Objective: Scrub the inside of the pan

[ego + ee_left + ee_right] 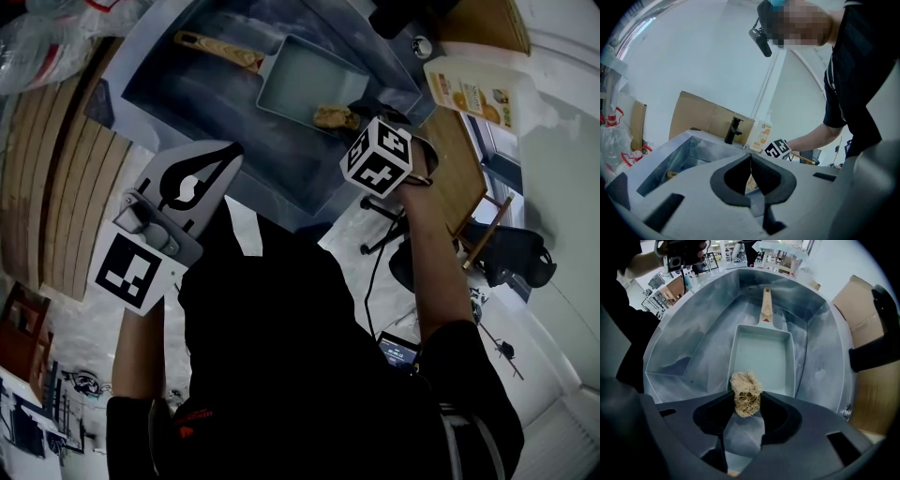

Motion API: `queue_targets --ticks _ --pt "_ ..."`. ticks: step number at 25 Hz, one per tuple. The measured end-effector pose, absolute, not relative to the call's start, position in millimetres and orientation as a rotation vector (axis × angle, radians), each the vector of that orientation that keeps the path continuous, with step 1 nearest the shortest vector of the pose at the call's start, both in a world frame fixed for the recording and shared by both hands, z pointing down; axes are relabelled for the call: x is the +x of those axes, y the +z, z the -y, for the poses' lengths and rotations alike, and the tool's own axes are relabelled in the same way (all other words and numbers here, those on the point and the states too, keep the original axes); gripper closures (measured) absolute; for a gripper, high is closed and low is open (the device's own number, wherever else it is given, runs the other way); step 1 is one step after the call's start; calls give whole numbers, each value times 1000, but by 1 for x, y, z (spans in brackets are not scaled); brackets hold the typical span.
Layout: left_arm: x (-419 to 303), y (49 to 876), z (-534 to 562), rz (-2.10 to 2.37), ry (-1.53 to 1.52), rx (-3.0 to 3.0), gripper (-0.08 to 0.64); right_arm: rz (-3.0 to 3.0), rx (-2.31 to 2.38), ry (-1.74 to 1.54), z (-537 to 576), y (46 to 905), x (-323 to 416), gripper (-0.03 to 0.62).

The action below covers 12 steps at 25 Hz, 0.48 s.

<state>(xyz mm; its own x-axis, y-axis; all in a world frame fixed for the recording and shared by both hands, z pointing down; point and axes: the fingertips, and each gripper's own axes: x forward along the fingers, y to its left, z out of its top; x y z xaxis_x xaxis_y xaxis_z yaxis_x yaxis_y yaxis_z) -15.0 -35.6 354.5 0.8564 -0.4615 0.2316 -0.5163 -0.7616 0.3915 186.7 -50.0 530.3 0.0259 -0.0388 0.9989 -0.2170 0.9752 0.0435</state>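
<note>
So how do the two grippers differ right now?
The left gripper is shut on nothing; the right gripper is shut on a scrubber. The left gripper is pale grey, the right gripper dark. The right gripper hangs over the pan in the sink; the left gripper is off to the side, away from the pan. Both have the same two-jaw shape.

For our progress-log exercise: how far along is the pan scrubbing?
Done: pan in the sink, right gripper shut on the scrubber. In hand: scrubber held at the pan's near edge. Left: scrubbing the inside, apparently; the left gripper, shut and empty, steadies nothing.
</note>
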Motion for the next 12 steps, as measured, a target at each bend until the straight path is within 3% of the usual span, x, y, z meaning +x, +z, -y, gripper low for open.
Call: queue_targets --ticks 12 --pt "-9 363 46 699 182 2561 540 1512 174 134 59 539 192 420"
